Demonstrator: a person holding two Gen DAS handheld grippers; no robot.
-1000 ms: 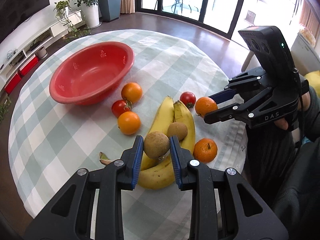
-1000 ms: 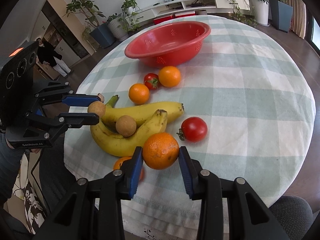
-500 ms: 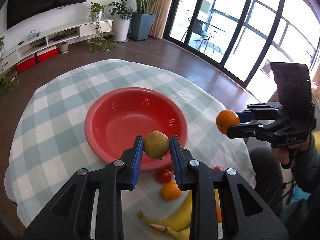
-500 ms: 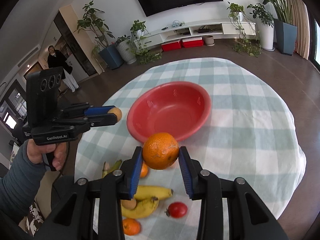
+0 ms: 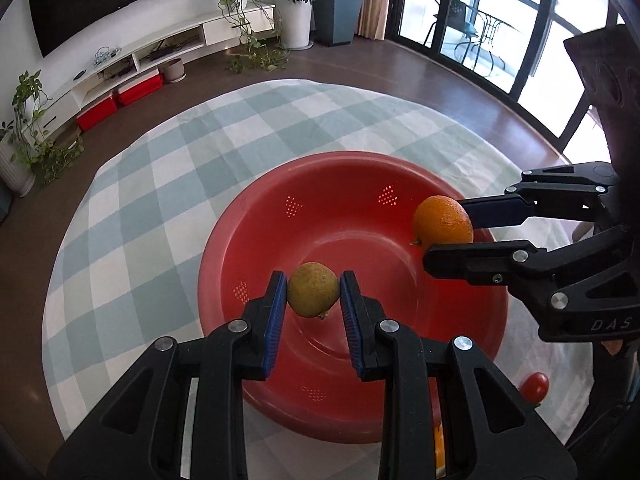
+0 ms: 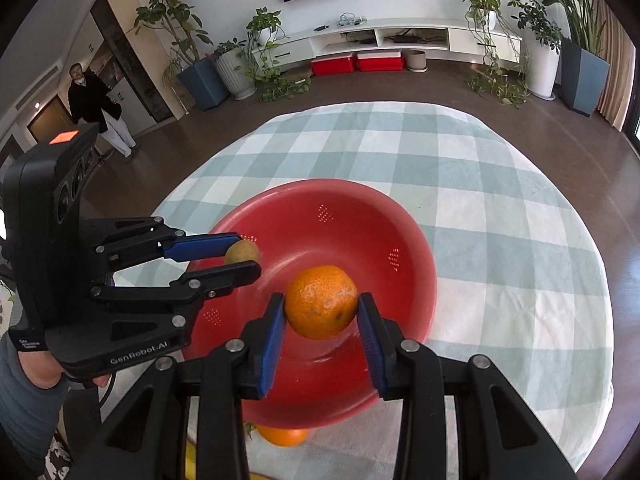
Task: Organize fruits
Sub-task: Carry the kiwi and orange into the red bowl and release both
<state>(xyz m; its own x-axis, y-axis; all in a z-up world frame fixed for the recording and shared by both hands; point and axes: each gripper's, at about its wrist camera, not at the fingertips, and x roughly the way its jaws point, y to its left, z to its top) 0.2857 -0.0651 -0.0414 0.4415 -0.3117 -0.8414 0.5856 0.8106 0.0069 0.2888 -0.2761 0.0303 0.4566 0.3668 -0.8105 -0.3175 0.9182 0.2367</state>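
A red bowl (image 5: 256, 224) (image 6: 416, 248) stands on the checked tablecloth, with nothing lying in it. My left gripper (image 5: 314, 294) (image 6: 248, 258) is shut on a small brown round fruit (image 5: 313, 294) (image 6: 242, 251) and hangs over the near side of the bowl. My right gripper (image 6: 321, 302) (image 5: 442, 226) is shut on an orange (image 6: 321, 302) (image 5: 442, 220), held above the bowl's right part in the left wrist view. The two grippers are apart, side by side over the bowl.
A tomato (image 5: 536, 386) lies on the cloth (image 5: 140, 208) near the bowl's right side. Another orange (image 6: 282, 436) peeks out below the bowl's near rim. A person (image 6: 94, 108) stands far off by a doorway. Plants and a low white shelf line the far wall.
Both grippers have carried their fruits away from the bananas and loose fruit to above the red bowl. The bowl now fills the middle of both views.
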